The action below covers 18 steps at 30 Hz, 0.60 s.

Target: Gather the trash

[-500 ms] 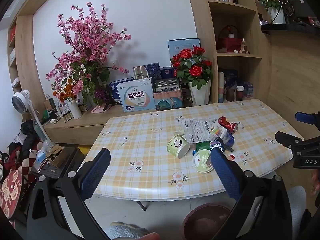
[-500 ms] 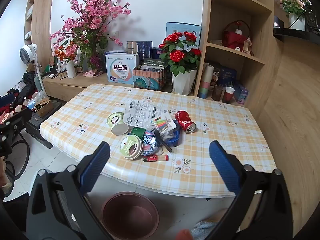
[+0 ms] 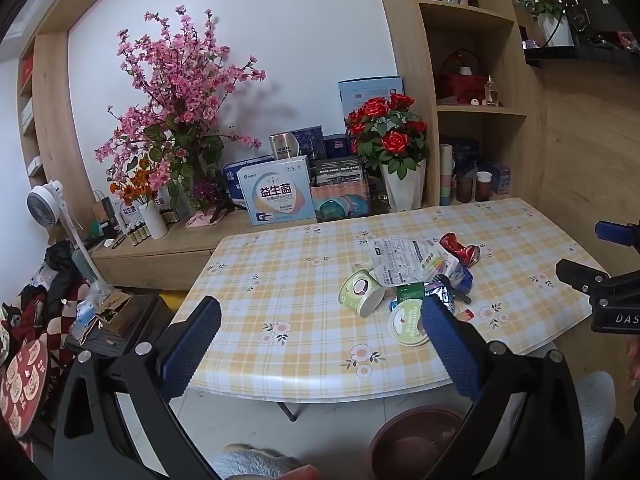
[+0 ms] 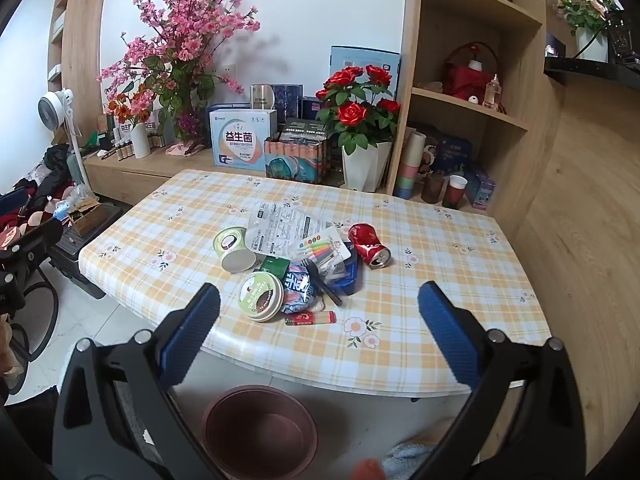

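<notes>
Both grippers, left gripper (image 3: pixel 320 344) and right gripper (image 4: pixel 318 330), spread wide, empty. Crushed red can (image 4: pixel 368 246): light, stiff, slippery; best pinched across dented middle.

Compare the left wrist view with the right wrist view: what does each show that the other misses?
Left only: the right claw at the frame's right edge. Right only: the whole red lighter near the table edge. Both: the trash pile with crushed red can and tipped paper cup, and the brown bin below.
</notes>
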Each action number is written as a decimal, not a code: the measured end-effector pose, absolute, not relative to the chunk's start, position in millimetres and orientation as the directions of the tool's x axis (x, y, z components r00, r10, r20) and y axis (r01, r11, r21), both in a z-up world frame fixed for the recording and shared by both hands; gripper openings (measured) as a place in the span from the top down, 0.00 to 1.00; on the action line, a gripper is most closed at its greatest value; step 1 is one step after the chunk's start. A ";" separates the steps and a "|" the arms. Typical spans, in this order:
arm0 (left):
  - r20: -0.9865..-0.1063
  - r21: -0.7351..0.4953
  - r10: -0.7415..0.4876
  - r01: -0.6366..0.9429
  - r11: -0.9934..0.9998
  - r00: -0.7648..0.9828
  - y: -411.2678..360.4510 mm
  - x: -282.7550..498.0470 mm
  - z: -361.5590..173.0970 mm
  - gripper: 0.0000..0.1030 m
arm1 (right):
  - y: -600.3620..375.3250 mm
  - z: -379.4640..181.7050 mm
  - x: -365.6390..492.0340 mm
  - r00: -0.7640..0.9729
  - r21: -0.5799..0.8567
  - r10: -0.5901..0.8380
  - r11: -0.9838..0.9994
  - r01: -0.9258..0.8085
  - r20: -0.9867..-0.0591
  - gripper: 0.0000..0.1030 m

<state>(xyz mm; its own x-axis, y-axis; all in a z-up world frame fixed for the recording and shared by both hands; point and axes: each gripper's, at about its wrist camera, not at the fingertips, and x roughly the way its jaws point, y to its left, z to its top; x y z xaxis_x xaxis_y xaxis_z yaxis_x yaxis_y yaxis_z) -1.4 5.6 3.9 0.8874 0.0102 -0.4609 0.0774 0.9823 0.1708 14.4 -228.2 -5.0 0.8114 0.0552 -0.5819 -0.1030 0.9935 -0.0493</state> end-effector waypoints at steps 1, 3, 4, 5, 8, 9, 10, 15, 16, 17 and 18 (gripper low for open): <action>-0.461 0.170 0.010 0.078 0.982 0.887 6.4 -1.4 4.2 0.05 | -228.2 -4.9 14.5 0.811 -0.049 0.056 0.993 -0.103 -0.582 0.05; -0.461 0.171 0.009 0.078 0.982 0.887 8.2 -1.3 4.7 0.05 | -228.1 -4.8 14.6 0.812 -0.050 0.055 0.993 -0.103 -0.582 0.05; -0.461 0.170 0.009 0.079 0.982 0.887 9.3 -1.3 5.0 0.05 | -228.0 -4.7 14.6 0.812 -0.050 0.055 0.993 -0.103 -0.581 0.05; -0.458 0.175 0.012 0.078 0.981 0.889 6.2 -1.8 3.1 0.05 | -228.0 -4.6 14.6 0.812 -0.050 0.056 0.993 -0.104 -0.582 0.05; -0.460 0.174 0.011 0.078 0.982 0.888 7.7 -1.9 3.6 0.05 | -227.7 -4.3 14.7 0.812 -0.050 0.055 0.993 -0.103 -0.581 0.05; -0.460 0.173 0.010 0.078 0.982 0.888 8.9 -2.0 4.0 0.05 | -227.5 -4.3 14.7 0.812 -0.050 0.055 0.993 -0.103 -0.581 0.05; -0.460 0.173 0.010 0.078 0.982 0.888 10.2 -2.2 4.4 0.05 | -227.2 -4.3 14.8 0.812 -0.051 0.054 0.993 -0.102 -0.581 0.05; -0.460 0.169 0.008 0.078 0.982 0.888 18.0 -2.9 6.3 0.05 | -226.2 -3.9 14.7 0.813 -0.056 0.051 0.993 -0.102 -0.580 0.05; -0.460 0.168 0.008 0.078 0.983 0.888 19.9 -3.0 6.7 0.05 | -226.3 -3.7 14.7 0.813 -0.056 0.051 0.993 -0.102 -0.580 0.05; -0.457 0.172 0.008 0.079 0.982 0.889 15.1 -4.9 5.6 0.05 | -226.4 -3.7 14.8 0.813 -0.055 0.052 0.993 -0.103 -0.580 0.05; -0.459 0.178 0.013 0.078 0.981 0.888 5.0 -1.6 2.3 0.05 | -226.0 -3.6 14.8 0.813 -0.056 0.051 0.993 -0.103 -0.580 0.05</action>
<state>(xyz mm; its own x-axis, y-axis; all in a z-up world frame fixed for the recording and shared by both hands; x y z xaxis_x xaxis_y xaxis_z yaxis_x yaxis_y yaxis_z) -1.6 5.0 2.3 0.8884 0.0126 -0.4589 0.0783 0.9808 0.1785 14.8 -226.0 -3.6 0.8129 0.0513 -0.5801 -0.1028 0.9931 -0.0563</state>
